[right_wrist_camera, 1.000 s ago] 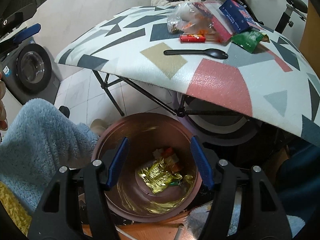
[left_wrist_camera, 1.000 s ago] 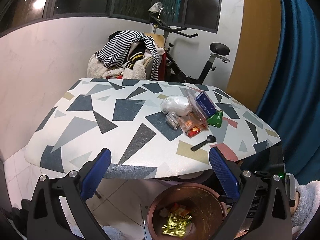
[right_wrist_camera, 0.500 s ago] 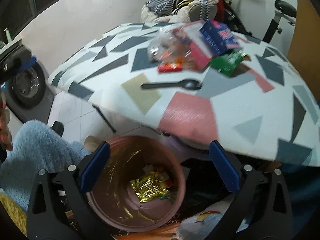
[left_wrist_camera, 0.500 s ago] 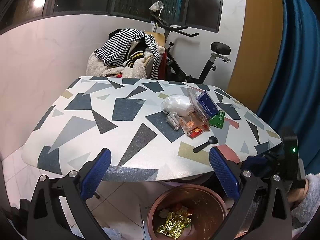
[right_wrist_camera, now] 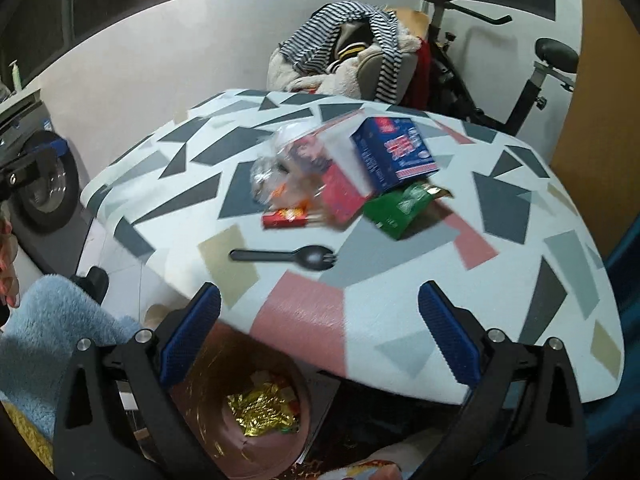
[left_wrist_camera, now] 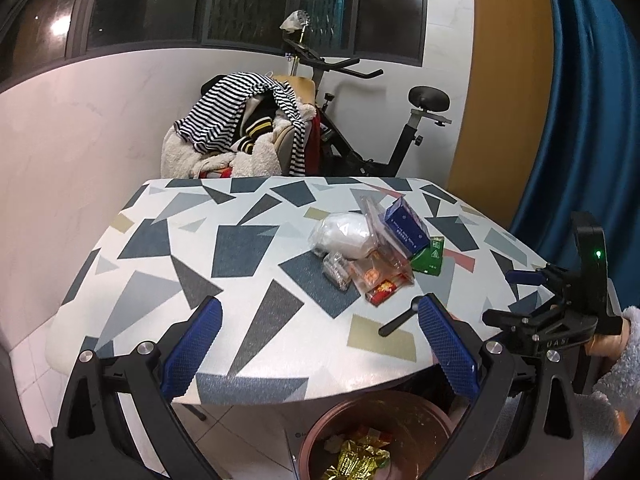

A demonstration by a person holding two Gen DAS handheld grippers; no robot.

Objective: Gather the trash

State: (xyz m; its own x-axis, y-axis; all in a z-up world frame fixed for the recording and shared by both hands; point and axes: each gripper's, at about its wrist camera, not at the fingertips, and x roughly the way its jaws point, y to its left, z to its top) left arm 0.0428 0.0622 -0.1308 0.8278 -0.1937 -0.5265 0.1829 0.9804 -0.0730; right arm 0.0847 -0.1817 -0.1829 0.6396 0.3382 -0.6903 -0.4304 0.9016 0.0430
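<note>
Between pickups: right gripper [right_wrist_camera: 318,336] fingers wide, empty; next, reach black spork [right_wrist_camera: 286,257] on tabletop [right_wrist_camera: 400,320], bin [right_wrist_camera: 240,452] below.

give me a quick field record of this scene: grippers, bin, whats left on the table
left gripper: open, empty
right gripper: open, empty, above table edge
bin: on the floor under the table edge, holds gold foil wrapper
table: black spork, red packet, green packet, blue box, clear bags
</note>
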